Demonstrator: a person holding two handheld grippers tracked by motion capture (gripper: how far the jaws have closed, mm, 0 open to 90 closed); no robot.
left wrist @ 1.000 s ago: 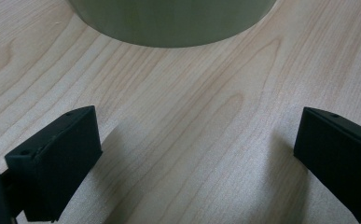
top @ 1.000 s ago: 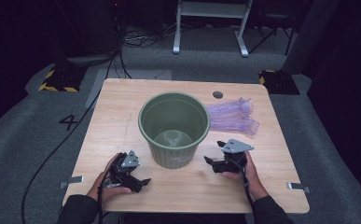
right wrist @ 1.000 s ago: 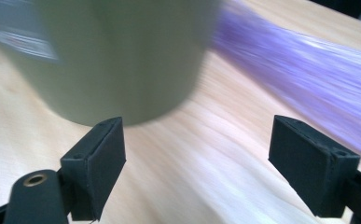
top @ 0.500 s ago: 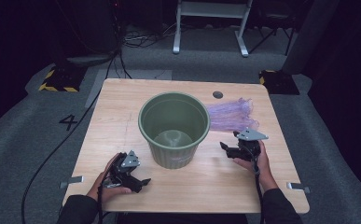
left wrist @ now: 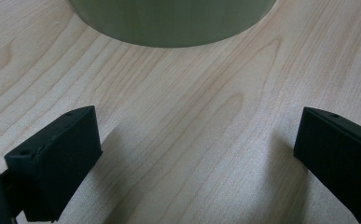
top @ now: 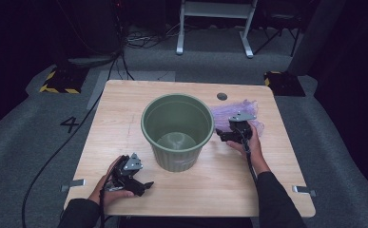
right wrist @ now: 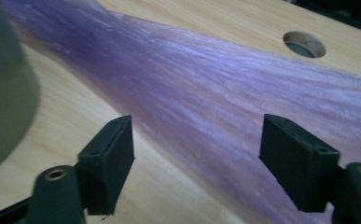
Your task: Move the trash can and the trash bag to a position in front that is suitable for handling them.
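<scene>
A green plastic bin (top: 177,159) stands upright in the middle of the wooden table (top: 124,104). A crumpled purple plastic bag (top: 229,111) lies flat behind and right of it. My right gripper (top: 223,135) hovers at the bag's near edge, close to the bin's right side. In the right gripper view its jaws (right wrist: 197,135) straddle the purple bag (right wrist: 206,93) without touching it; they have just been closing and stand open. My left gripper (top: 143,186) rests at the front left, jaws (left wrist: 197,140) wide open over bare wood, facing the bin's base (left wrist: 169,18).
A round cable hole (top: 222,96) pierces the table behind the bag. Small metal brackets (top: 72,183) stick out from the table's front corners. On the floor lie a cable (top: 53,156), a yellow-black striped base (top: 58,83) and a white frame (top: 215,28).
My right gripper has moved away from me and rightward, from beside the bin's front to the purple bag's near edge. The left gripper has stayed put.
</scene>
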